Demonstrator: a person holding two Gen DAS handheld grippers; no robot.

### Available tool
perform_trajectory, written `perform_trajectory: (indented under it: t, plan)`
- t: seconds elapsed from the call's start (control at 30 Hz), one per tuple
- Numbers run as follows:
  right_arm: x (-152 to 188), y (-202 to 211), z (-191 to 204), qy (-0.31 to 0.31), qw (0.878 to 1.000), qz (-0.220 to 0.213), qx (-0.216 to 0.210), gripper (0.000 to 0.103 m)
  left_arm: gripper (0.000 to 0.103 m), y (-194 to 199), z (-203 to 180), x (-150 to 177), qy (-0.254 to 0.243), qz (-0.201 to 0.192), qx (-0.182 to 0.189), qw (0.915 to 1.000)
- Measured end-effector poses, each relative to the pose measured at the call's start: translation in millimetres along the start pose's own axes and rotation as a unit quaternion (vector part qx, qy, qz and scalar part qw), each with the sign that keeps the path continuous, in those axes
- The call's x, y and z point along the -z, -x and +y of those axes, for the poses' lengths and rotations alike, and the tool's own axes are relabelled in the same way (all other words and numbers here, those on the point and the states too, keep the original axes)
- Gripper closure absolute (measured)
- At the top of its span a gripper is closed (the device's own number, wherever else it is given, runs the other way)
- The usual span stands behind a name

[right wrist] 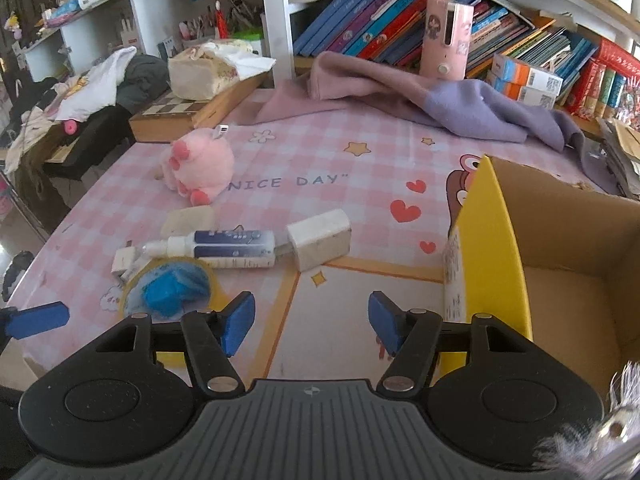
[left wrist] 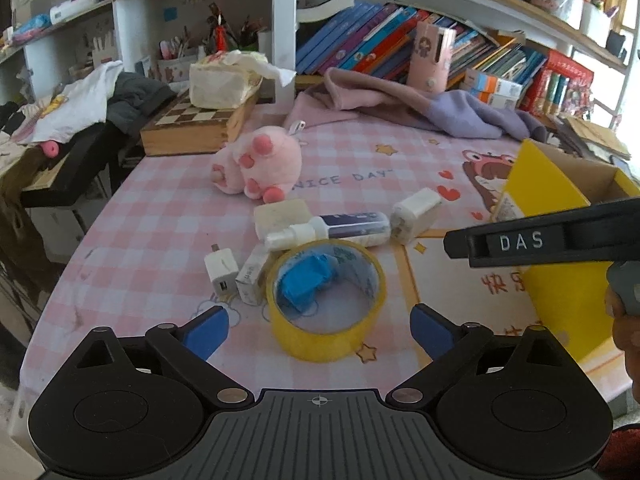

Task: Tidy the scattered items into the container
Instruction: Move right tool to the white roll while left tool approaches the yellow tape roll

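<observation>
You've got both grippers angled down over the counter (right wrist: 340,152) with its pink checked cloth, and neither holds anything. Your left gripper (left wrist: 319,330) has its jaws spread wide, the yellow tape roll (left wrist: 326,300) standing on edge right between and just ahead of the blue pads, so you look lined up to straddle it. A crumpled blue piece (left wrist: 306,284) sits inside the ring and would likely get left behind when the roll lifts. Your right gripper (right wrist: 311,322) has its jaws partly spread over bare cloth, nothing between them, just beside the yellow cardboard box (right wrist: 496,248), which stands open at your right and, as far as its inside shows, looks empty. The rest of the clutter lies bunched together behind the tape: a spray bottle (right wrist: 224,245) on its side, a white charger block (right wrist: 320,238) touching its end, a small USB charger (left wrist: 221,274), a pale flat bar (left wrist: 282,216) and, further back, a pink plush toy (left wrist: 262,164). With the box that near, each item is a short carry.
</observation>
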State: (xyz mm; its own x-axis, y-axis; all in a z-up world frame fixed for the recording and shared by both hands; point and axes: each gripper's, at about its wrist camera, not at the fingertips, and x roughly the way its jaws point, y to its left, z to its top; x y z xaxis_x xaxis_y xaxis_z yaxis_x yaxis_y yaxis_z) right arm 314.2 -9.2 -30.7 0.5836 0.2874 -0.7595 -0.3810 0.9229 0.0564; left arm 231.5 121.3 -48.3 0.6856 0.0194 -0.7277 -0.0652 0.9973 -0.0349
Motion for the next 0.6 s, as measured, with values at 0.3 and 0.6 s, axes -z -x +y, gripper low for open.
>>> perform_trajectory:
  t: [0.3, 0.6]
  plan:
    - [-18.9, -31.9, -6.2, -0.012, 1.0, 0.021, 0.013, 0.038, 0.005, -20.3, 0.3, -6.8, -0.001, 0.025, 0.004, 0.9997]
    - [-33.3, -54.6, -0.8, 0.02, 0.999, 0.032, 0.012, 0.026, 0.005, -32.9, 3.9, -5.5, 0.008, 0.043, 0.0, 0.999]
